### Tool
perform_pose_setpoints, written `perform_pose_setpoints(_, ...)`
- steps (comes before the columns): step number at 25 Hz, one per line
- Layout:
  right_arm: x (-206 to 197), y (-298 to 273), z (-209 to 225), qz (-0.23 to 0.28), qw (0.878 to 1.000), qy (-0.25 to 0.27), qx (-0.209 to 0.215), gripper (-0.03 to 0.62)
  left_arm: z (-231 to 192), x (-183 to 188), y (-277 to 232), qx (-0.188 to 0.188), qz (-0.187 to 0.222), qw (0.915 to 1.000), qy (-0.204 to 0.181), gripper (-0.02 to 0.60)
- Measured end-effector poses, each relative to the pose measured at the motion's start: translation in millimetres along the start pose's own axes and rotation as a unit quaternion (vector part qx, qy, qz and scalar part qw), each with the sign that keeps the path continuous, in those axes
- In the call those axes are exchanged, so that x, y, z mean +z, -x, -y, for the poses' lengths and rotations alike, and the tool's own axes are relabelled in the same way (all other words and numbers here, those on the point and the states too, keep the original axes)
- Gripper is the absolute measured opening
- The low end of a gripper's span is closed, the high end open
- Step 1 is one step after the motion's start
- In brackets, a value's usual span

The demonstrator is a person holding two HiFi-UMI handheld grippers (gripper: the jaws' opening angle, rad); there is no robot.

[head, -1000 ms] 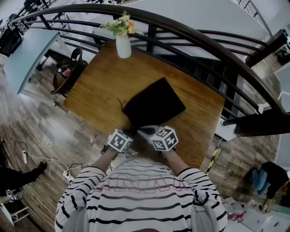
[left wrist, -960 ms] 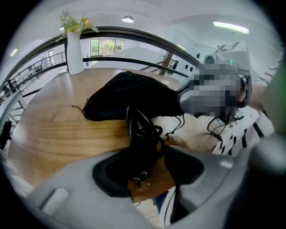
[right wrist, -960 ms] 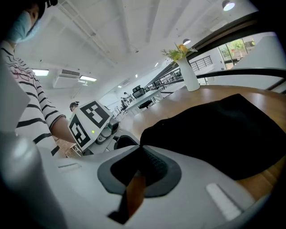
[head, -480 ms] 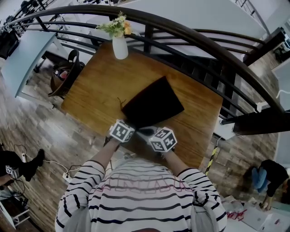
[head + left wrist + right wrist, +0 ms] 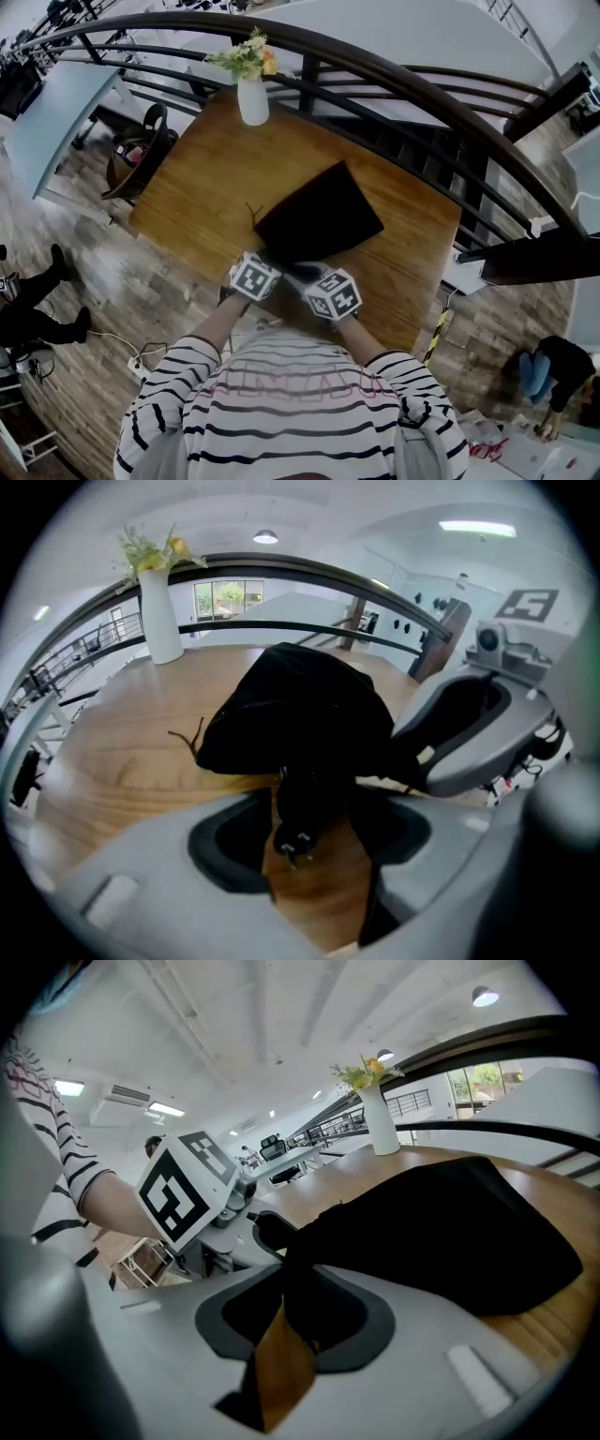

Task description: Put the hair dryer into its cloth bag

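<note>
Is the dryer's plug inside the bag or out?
Out. In the left gripper view the plug sticks out of the black bag over the table, between the opening fingers of the left gripper.

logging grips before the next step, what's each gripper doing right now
left gripper: jaws opening, not clamped; the plug sits between them.
right gripper: jaws opening, not clamped; the edge of the cloth bag lies between them.
</note>
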State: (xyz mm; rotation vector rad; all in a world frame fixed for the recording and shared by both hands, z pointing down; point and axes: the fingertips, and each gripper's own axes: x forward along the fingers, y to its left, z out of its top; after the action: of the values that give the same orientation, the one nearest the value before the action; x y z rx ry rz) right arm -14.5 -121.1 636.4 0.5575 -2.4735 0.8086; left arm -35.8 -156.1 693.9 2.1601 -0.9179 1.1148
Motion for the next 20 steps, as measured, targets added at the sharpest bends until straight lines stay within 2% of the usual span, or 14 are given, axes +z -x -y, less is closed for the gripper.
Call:
perform_pose_setpoints(3, 3, 3, 3, 0.003, 1.000, 0.005, -0.025, 0.139, 0, -3, 10, 0.009, 0.008, 0.9999, 0.003, 0.274)
perform_pose_setpoints(8, -1, 13, -3, 0.011, 0.997, 0.030, -0.070, 0.172, -2, -18, 36, 0.035, 0.040, 0.9980, 0.033, 0.285)
perform_pose_setpoints(11, 3, 19, -11, 0.026, 0.995, 0.040, -0.093, 0.167, -10, -27, 56, 0.056, 0.072, 0.9942, 0.056, 0.285)
perform_pose_setpoints(15, 18, 25, -24, 0.059, 0.991, 0.035, -0.117, 0.152, -18, -33, 91, 0.066, 0.110, 0.9890, 0.074, 0.285)
perform_pose_setpoints(20, 30, 34, -48, 0.101, 0.985, 0.025, -0.138, 0.068, -24, -45, 136, 0.082, 0.154, 0.9820, 0.073, 0.259)
